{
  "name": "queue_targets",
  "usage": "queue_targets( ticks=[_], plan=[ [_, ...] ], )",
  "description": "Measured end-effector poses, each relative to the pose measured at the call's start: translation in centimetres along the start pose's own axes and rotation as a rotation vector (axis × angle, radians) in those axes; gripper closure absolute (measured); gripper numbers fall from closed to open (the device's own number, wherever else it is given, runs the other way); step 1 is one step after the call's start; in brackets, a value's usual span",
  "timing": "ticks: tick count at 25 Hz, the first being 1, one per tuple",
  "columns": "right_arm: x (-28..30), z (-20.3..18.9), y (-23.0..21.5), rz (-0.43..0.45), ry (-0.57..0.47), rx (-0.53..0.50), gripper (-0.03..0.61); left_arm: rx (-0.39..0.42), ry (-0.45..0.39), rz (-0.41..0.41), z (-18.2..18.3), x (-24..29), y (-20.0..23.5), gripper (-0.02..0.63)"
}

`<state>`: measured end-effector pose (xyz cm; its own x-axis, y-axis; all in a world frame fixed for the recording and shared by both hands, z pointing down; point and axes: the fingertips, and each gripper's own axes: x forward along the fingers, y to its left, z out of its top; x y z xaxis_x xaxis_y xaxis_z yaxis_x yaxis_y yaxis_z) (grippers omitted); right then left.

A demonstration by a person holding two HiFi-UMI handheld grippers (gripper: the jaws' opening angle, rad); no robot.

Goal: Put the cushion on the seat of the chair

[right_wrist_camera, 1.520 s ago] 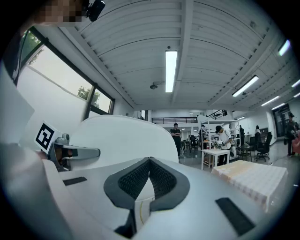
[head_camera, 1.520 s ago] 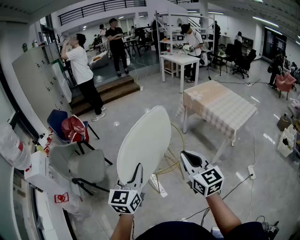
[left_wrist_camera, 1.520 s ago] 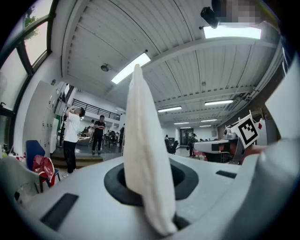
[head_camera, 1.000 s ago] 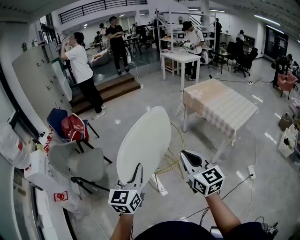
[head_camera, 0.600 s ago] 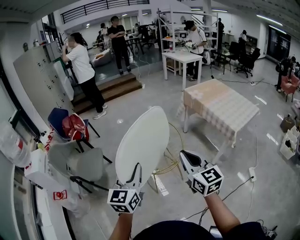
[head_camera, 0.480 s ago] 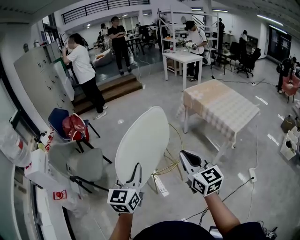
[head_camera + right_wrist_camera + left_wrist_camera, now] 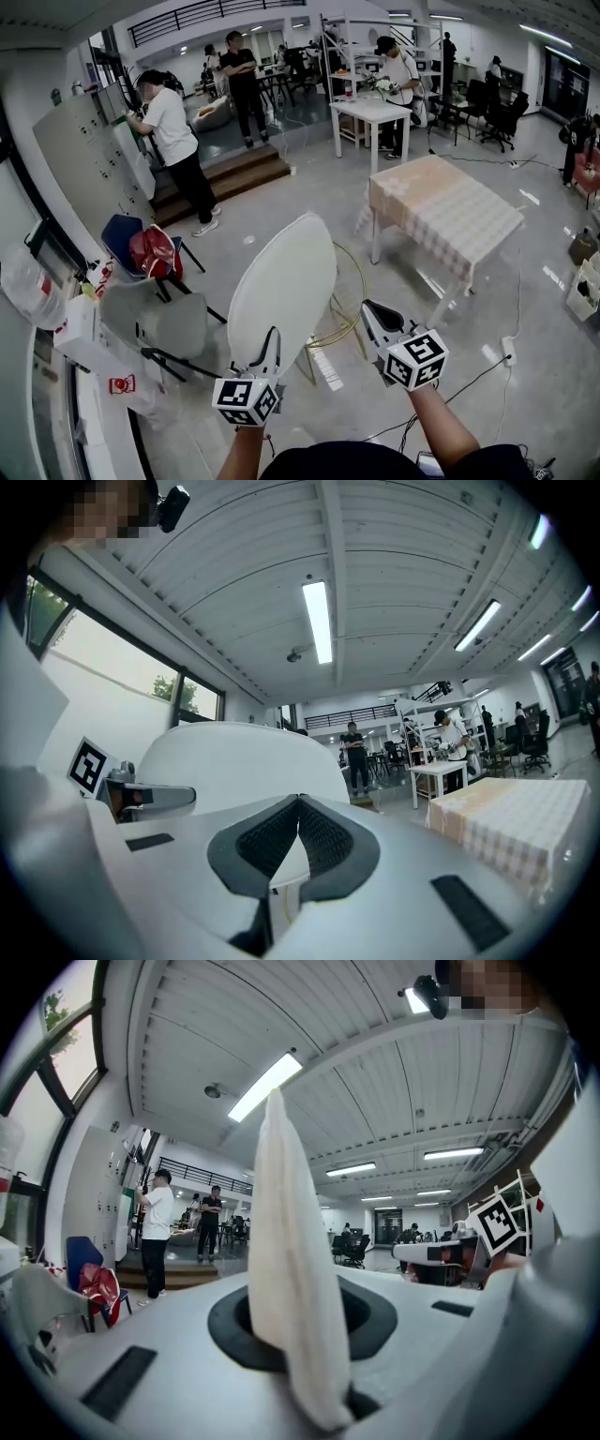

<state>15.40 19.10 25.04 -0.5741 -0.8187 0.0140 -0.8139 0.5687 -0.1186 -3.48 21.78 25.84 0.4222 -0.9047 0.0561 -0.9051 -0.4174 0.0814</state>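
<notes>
The cushion (image 7: 286, 286), a flat white oval, stands on edge and leans toward 1 o'clock. Its lower rim, at 6 o'clock, is pinched in the left gripper (image 7: 270, 339). The chair (image 7: 364, 295), a thin yellow wire frame, shows at its 3 o'clock, partly hidden behind it.

White left tool (image 7: 270, 337) and right tool (image 7: 372, 313), black-padded, carry 2 black-and-white marker cubes (image 7: 247, 401).

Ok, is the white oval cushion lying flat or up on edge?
Up on edge: the left gripper pinches the white oval cushion at its lower rim, clear of the floor.
</notes>
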Motion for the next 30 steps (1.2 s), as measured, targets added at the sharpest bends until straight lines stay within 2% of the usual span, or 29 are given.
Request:
queue_targets(
  ticks=[12, 21, 30],
  plan=[
    [0.1, -0.4, -1.7, -0.018, -0.001, 0.023, 0.558, -0.009, 0.0, -0.014, -0.2, 1.5, -0.3, 0.548],
    [3.2, -0.7, -1.9, -0.002, 0.015, 0.017, 0.558, -0.032, -0.003, 0.006, -0.3, 3.4, 2.3, 0.548],
    [6.9, -0.9, -4.5, -0.026, 0.029, 0.031, 0.558, -0.042, 0.011, -0.015, -0.6, 7.6, 4.5, 0.548]
  ],
)
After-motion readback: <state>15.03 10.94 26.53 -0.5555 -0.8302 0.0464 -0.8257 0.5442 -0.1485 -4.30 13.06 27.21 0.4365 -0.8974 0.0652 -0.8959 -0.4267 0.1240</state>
